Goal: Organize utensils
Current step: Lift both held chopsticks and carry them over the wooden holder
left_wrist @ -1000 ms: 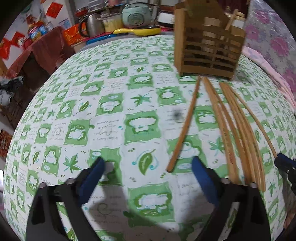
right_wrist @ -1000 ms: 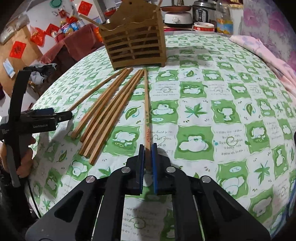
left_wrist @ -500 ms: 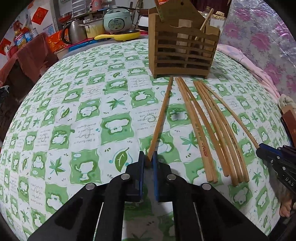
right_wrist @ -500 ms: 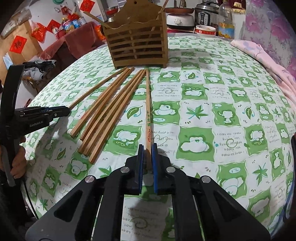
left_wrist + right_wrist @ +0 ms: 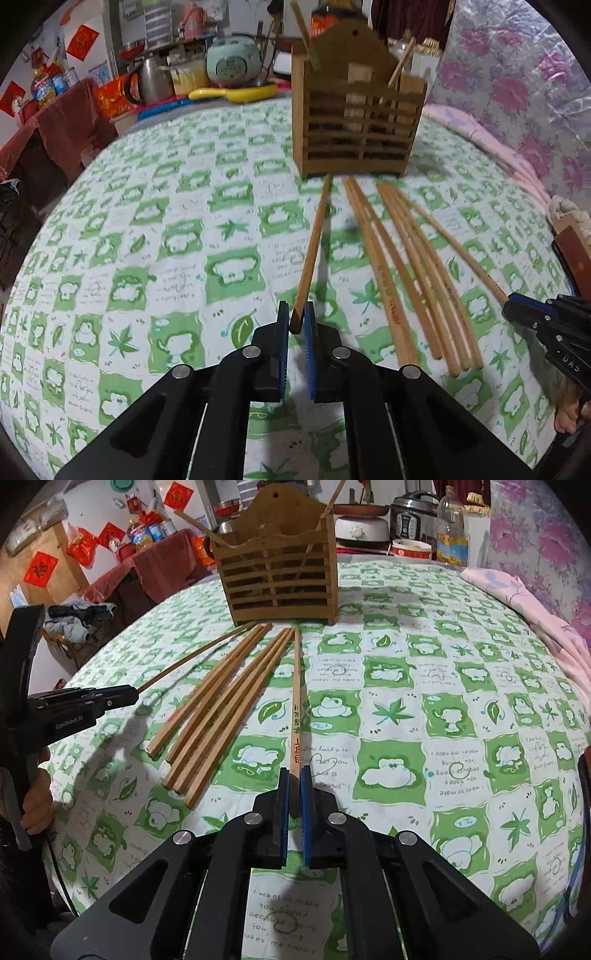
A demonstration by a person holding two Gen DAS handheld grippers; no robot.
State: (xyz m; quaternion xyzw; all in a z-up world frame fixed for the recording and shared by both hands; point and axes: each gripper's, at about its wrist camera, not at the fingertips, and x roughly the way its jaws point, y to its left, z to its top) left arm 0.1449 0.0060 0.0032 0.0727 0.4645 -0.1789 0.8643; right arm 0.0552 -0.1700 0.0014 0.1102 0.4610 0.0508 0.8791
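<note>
A slatted wooden utensil holder (image 5: 356, 118) stands at the far side of the table; it also shows in the right wrist view (image 5: 280, 576), with chopsticks leaning in it. My left gripper (image 5: 295, 321) is shut on the near end of one wooden chopstick (image 5: 314, 243), lifted a little off the cloth. My right gripper (image 5: 294, 790) is shut on the near end of another chopstick (image 5: 296, 698) with red writing. Several loose chopsticks (image 5: 225, 705) lie side by side between the two; they also show in the left wrist view (image 5: 410, 273).
The table wears a green and white patterned cloth (image 5: 424, 709). A pink cloth (image 5: 532, 602) lies at the right edge. Behind the table stand a kettle (image 5: 149, 79), a rice cooker (image 5: 232, 61), a yellow pan (image 5: 236, 94) and an oil bottle (image 5: 450, 528).
My left gripper moved to the leftmost chopstick, shut on its near end and raised it slightly. My right gripper stayed shut on its chopstick and rose a little.
</note>
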